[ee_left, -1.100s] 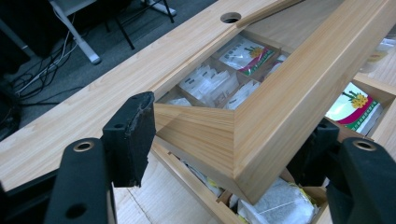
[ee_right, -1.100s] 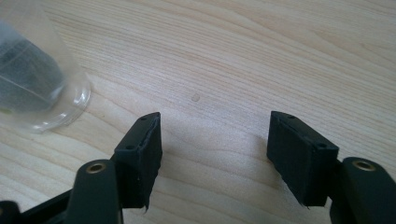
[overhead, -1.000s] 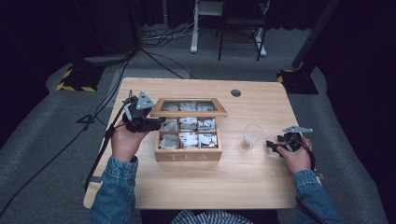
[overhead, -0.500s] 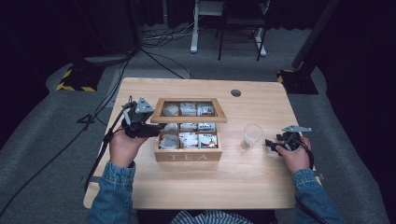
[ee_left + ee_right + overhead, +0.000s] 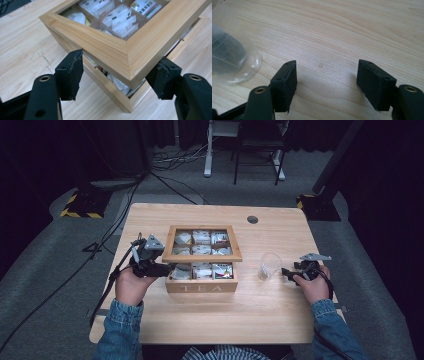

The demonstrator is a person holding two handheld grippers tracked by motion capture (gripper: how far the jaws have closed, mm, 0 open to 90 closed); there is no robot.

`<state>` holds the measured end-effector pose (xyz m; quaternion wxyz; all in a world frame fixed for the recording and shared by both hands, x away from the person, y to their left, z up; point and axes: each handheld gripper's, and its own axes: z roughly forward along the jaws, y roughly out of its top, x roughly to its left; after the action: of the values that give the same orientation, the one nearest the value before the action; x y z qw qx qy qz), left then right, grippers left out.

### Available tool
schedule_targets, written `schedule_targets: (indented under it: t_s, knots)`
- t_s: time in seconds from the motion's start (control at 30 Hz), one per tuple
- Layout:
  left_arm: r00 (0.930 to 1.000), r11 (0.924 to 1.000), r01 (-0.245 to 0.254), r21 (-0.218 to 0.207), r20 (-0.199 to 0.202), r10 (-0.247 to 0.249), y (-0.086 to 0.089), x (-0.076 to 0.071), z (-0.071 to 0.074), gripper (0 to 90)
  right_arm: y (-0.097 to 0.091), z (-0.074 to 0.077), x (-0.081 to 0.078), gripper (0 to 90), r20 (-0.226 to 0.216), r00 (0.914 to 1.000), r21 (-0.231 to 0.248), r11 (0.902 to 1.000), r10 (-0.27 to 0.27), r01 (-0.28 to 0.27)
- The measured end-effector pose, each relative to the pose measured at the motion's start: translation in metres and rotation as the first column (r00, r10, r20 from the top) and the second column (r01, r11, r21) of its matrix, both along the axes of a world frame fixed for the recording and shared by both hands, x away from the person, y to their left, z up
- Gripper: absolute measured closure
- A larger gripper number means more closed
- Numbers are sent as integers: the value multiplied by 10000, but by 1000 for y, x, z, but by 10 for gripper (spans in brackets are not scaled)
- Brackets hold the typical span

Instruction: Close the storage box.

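A wooden tea box [image 5: 202,286] marked TEA stands mid-table, its compartments full of tea bags [image 5: 202,269]. Its glass-windowed lid [image 5: 202,257] hangs tilted a little above the base. My left gripper [image 5: 167,269] is at the lid's front left corner. In the left gripper view that lid corner [image 5: 112,47] sits between the pads of my left gripper [image 5: 120,60], which press on its two edges, with the box base [image 5: 110,92] below. My right gripper [image 5: 286,272] rests low over the table at the right, open and empty [image 5: 327,65], beside a clear plastic cup [image 5: 270,266].
The cup [image 5: 229,50] stands just left of the right gripper's jaws. A round cable hole [image 5: 252,219] lies in the table's far right part. Bare wood [image 5: 260,315] stretches in front of the box. Cables trail off the table's left edge.
The left gripper has sunk with the lid, which now lies lower over the box than before. The right gripper has stayed where it was.
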<state>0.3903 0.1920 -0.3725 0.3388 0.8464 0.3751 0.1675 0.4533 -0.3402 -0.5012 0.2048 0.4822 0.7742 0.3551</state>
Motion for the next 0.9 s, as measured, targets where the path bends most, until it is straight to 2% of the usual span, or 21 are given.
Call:
schedule_targets:
  t_s: [0.2, 0.4, 0.8, 0.9]
  knots:
    - [9997, 9997, 142, 213, -177, -138, -1, -3, -4, 343, 1, -1, 1, 329, 38, 9999, 18, 10000, 93, -93]
    - [9977, 9993, 371, -32, -572, -373, 3, -5, -9, 344, 2, -1, 2, 328, 104, 9999, 83, 9999, 65, -66]
    - [9916, 9955, 658, 683, -1154, -577, -1, -6, -19, 349, 2, -1, 2, 328, 105, 9999, 66, 9999, 119, -120]
    - [9882, 9937, 760, 820, -1388, -641, -2, -5, -21, 348, 2, -1, 2, 328, 104, 9999, 71, 9999, 117, -117]
